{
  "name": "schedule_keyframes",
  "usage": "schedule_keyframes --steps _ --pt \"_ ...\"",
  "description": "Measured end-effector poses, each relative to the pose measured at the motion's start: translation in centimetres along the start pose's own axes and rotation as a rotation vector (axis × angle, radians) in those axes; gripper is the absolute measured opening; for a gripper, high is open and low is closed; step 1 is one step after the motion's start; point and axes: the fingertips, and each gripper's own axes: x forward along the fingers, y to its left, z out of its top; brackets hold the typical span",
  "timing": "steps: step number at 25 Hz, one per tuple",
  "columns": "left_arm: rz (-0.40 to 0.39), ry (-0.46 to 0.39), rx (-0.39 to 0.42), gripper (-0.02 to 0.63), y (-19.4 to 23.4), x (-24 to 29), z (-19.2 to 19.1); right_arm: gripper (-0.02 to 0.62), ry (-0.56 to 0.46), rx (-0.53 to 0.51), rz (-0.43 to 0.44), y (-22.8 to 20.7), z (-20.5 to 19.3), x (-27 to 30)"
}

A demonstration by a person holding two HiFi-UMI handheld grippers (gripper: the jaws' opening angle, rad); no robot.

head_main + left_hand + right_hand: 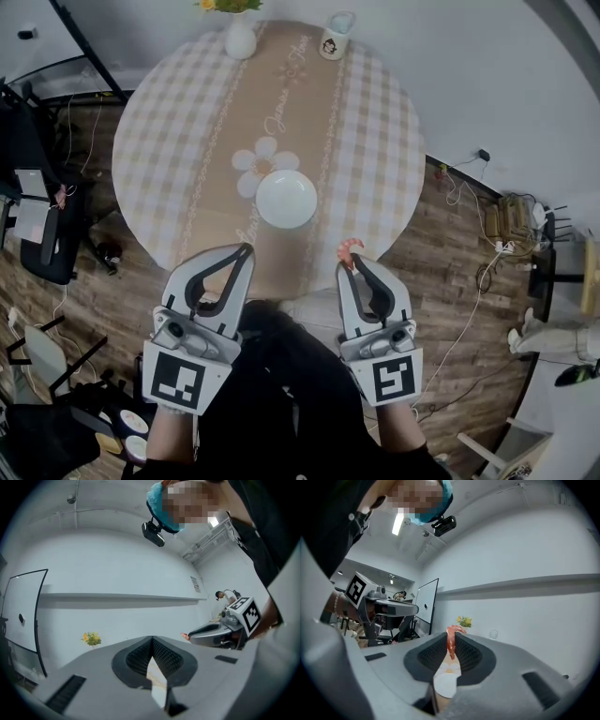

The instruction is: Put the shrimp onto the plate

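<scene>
A pink shrimp [349,249] is pinched at the tips of my right gripper [354,262], held over the near edge of the round table. In the right gripper view the shrimp [451,641] stands upright between the shut jaws of that gripper [451,646]. An empty white plate [286,199] lies on the table's middle strip, ahead and left of the shrimp; it shows through the jaws as plate [444,684]. My left gripper [246,251] is shut with nothing in it, at the table's near edge; its jaws meet in the left gripper view [152,641].
The checked round table [169,141] carries a white vase with yellow flowers [240,37] and a printed mug [336,36] at its far side. Wooden floor, cables and a dark chair [47,234] surround it.
</scene>
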Motion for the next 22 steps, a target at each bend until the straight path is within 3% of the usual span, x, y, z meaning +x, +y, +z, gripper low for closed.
schedule_keyframes --steps 10,22 --pt "0.039 0.022 -0.013 0.0 2.2 -0.3 -1.3 0.038 0.037 -0.016 0.045 0.3 -1.5 2.9" --pt "0.091 0.043 -0.04 0.0 4.2 -0.8 -2.6 0.038 0.155 -0.042 0.112 0.6 -6.7 6.9"
